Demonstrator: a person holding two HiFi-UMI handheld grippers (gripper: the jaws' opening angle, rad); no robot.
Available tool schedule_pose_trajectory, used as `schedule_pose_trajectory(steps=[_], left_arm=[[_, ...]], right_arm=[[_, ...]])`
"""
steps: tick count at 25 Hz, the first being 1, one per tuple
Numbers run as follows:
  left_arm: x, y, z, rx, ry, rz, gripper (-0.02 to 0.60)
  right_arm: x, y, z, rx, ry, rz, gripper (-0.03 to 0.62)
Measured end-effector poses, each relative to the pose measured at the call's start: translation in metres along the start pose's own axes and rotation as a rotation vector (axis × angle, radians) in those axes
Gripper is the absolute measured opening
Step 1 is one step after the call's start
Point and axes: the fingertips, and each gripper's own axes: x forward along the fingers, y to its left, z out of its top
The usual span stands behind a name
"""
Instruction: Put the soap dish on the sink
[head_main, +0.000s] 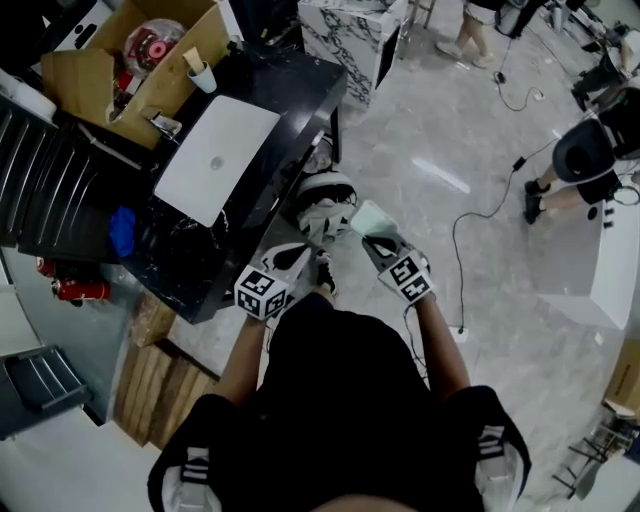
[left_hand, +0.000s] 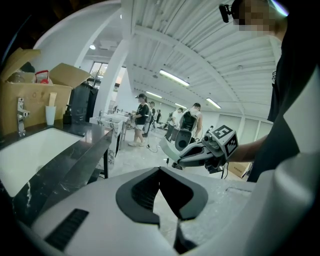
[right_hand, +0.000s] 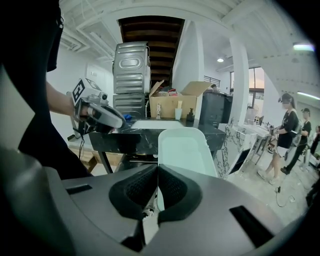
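Observation:
The soap dish (head_main: 372, 218) is a pale green oblong tray. My right gripper (head_main: 378, 243) is shut on its near edge and holds it in the air over the floor, right of the counter. In the right gripper view the soap dish (right_hand: 184, 149) sticks out ahead of the shut right gripper (right_hand: 158, 171). The white sink (head_main: 216, 158) is set in the black marble counter (head_main: 270, 95), far to the left. My left gripper (head_main: 298, 256) hangs by the counter's corner, shut and empty; its closed tips (left_hand: 160, 171) show in its own view.
A faucet (head_main: 163, 124), a white cup (head_main: 201, 76) and an open cardboard box (head_main: 130, 60) stand behind the sink. A blue thing (head_main: 122, 230) lies on the counter's near end. A round white and black object (head_main: 325, 195) sits on the floor by the counter. Cables and people are further right.

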Motion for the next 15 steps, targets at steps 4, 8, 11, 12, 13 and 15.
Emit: schedule_pose_trajectory(steps=[4,8,11,12,13,15], left_arm=[[0.014,0.016,0.013,-0.004,0.001,-0.008,0.000],[0.027,0.030,0.022,-0.010,0.005,-0.018,0.000],[0.038,0.043,0.028,-0.009,0.009,-0.028,0.000],[0.041,0.047,0.030,-0.009,0.011,-0.032,0.000],[0.045,0.051,0.032,-0.009,0.013,-0.035,0.000],[0.052,0.061,0.038,-0.009,0.016,-0.040,0.000]], right_arm=[[0.012,-0.016,0.003,0.002,0.017,0.003,-0.003],[0.021,-0.033,0.009,0.005,0.023,0.000,-0.002],[0.031,-0.050,0.014,0.008,0.024,-0.009,-0.002],[0.035,-0.054,0.015,0.010,0.025,-0.010,-0.003],[0.038,-0.058,0.016,0.013,0.028,-0.010,-0.003],[0.046,-0.067,0.019,0.018,0.031,-0.011,-0.003]])
